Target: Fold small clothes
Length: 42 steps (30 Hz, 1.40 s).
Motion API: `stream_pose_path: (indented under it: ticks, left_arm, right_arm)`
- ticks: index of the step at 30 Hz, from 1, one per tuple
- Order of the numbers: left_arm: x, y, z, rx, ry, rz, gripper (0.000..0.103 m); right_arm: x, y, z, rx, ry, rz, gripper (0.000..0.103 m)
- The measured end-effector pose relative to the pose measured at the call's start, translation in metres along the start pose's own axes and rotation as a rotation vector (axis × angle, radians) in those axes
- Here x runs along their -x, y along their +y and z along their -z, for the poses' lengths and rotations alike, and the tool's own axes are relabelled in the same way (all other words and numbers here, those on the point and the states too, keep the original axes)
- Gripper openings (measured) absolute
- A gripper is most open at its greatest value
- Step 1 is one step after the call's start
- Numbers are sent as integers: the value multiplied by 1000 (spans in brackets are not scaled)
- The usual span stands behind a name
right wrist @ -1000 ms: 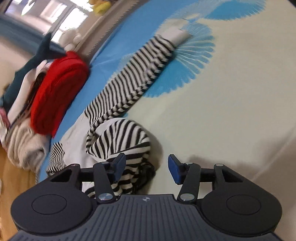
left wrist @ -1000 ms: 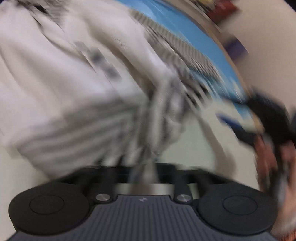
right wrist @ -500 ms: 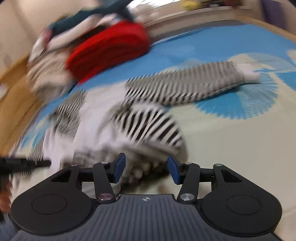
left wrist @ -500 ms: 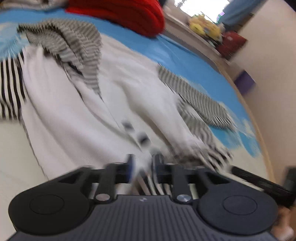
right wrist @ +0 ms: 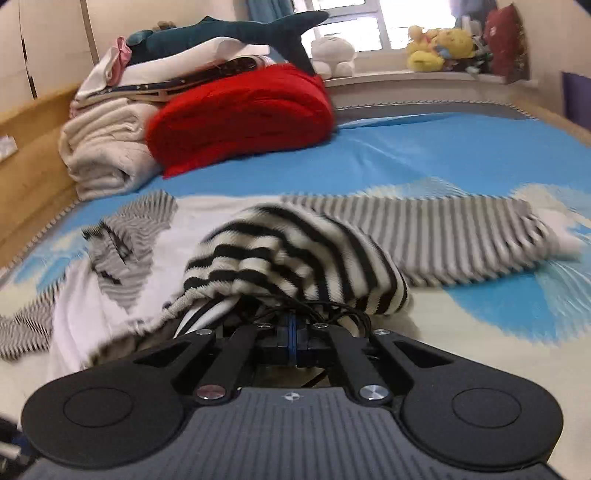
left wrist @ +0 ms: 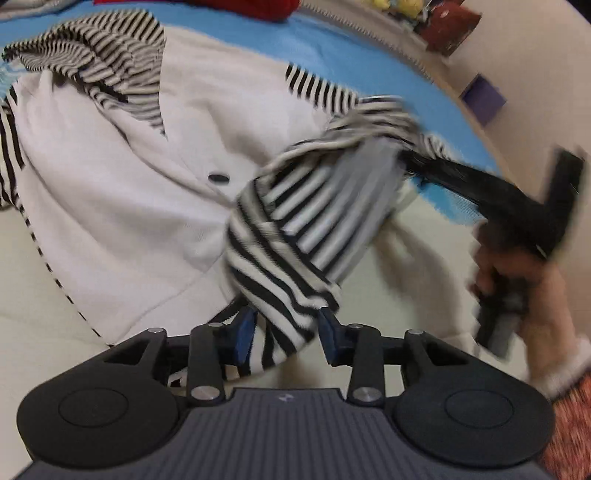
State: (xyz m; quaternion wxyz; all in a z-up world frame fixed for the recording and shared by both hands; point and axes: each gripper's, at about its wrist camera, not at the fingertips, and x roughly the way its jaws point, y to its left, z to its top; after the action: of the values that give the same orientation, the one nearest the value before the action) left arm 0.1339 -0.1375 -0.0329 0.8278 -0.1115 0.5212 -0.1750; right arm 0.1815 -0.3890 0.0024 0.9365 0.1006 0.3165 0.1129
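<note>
A small white cardigan [left wrist: 122, 192] with black-and-white striped sleeves and collar lies spread on the bed. My left gripper [left wrist: 287, 332] hovers over its near edge. Its blue pads are apart and closing, with a fold of the striped sleeve [left wrist: 291, 236] hanging between them and a gap on the right side. My right gripper [right wrist: 291, 343] is shut on that same sleeve [right wrist: 295, 258], which bunches over its tips. In the left wrist view the right gripper [left wrist: 406, 166] holds the sleeve raised, with a hand [left wrist: 517, 280] behind it. The other sleeve [right wrist: 424, 240] stretches out to the right.
The sheet [right wrist: 443, 147] is blue and cream. At the far left stand a red folded blanket [right wrist: 240, 118], a cream blanket [right wrist: 107, 155] and a shark plush [right wrist: 229, 33]. Plush toys [right wrist: 439, 48] line the windowsill. A wooden bed frame [right wrist: 33, 147] runs along the left, and a purple box [left wrist: 482, 98] sits beyond the bed.
My right gripper rolled level, swung across and shut on the striped sleeve, which now lifts. My left gripper let go of the fabric, opened and rose a little.
</note>
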Motion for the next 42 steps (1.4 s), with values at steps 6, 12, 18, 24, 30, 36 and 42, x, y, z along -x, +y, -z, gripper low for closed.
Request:
stream_pose_path:
  ticks: [6,12,18,24,30,36,42]
  left_arm:
    - [-13,-13,9,18,88,91,62]
    - [-54,-16,11,-59,83,-16,53]
    - [-40,39,-29,28,-21,-103,36]
    - [-34,43,-43,49,-69,-125,36]
    - [-38,49,-67,77,-114,-165,36]
    - [-19,58,-99,42,-214,-257,29]
    - [-16,61,-116,22,-189,-287,32]
  right_arm:
    - [-50,7,-41,-60,-37,-56,0]
    - [-46,-16,-28,-131,-49,-37,3]
    - [21,-64,-12,-62,-37,-27,55]
    - [24,-68,32,122,209,-77,54]
    - [-15,-56,45,95,223,-142,54]
    - [-30,-36,17,-59,30,-241,4]
    - [-73,-7,-18,-110,-34,-145,3]
